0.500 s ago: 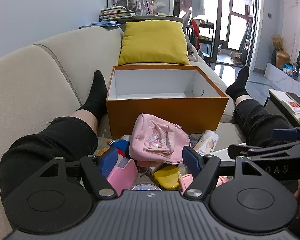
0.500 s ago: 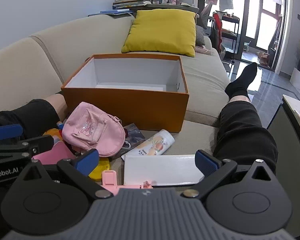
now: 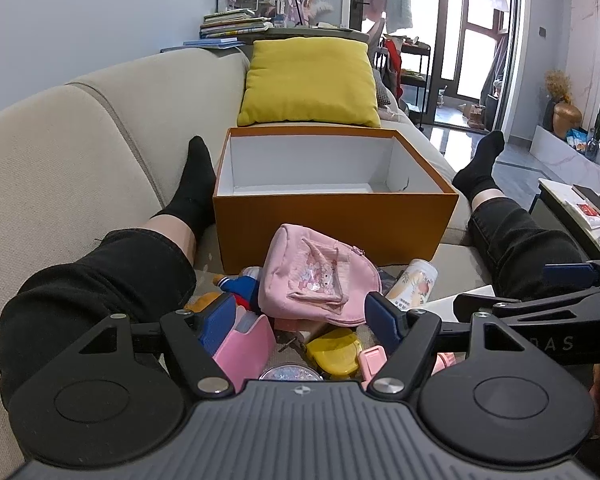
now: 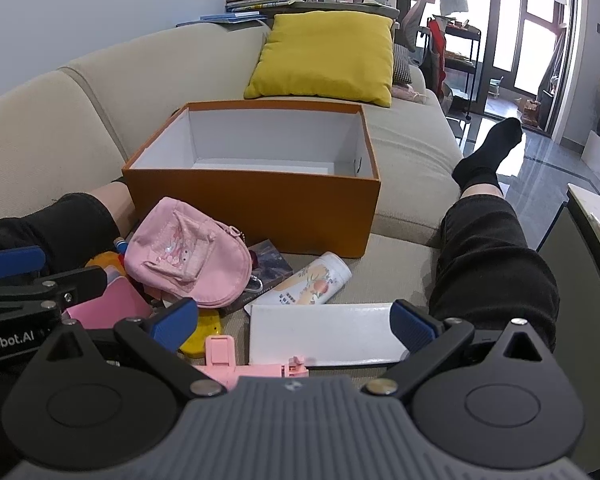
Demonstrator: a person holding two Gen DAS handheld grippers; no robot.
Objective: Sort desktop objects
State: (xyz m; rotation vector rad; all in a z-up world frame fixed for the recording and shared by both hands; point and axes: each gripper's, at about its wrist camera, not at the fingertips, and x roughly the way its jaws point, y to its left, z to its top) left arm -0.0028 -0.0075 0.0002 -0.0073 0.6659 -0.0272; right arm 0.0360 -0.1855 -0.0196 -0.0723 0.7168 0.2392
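Step in hand: first pick from the pile on the sofa (image 4: 404,152).

- Left gripper (image 3: 300,316): fingers released, empty.
- Right gripper (image 4: 294,322): fingers released, empty.
- Pink pouch (image 3: 314,284): atop pile, just before the empty orange box (image 3: 336,220).
- Straddle pouch body; avoid strap; clench firmly.

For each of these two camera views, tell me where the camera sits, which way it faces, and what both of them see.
Left wrist: on the left gripper, angled down along the sofa at the orange box and pink pouch; both of the person's legs and the right gripper's finger at the right edge show.
Right wrist: on the right gripper, facing the same way from further right, over the white tray; both legs and the left gripper at the left edge show.
Shared: box, pouch, yellow cushion, peach-print bottle.
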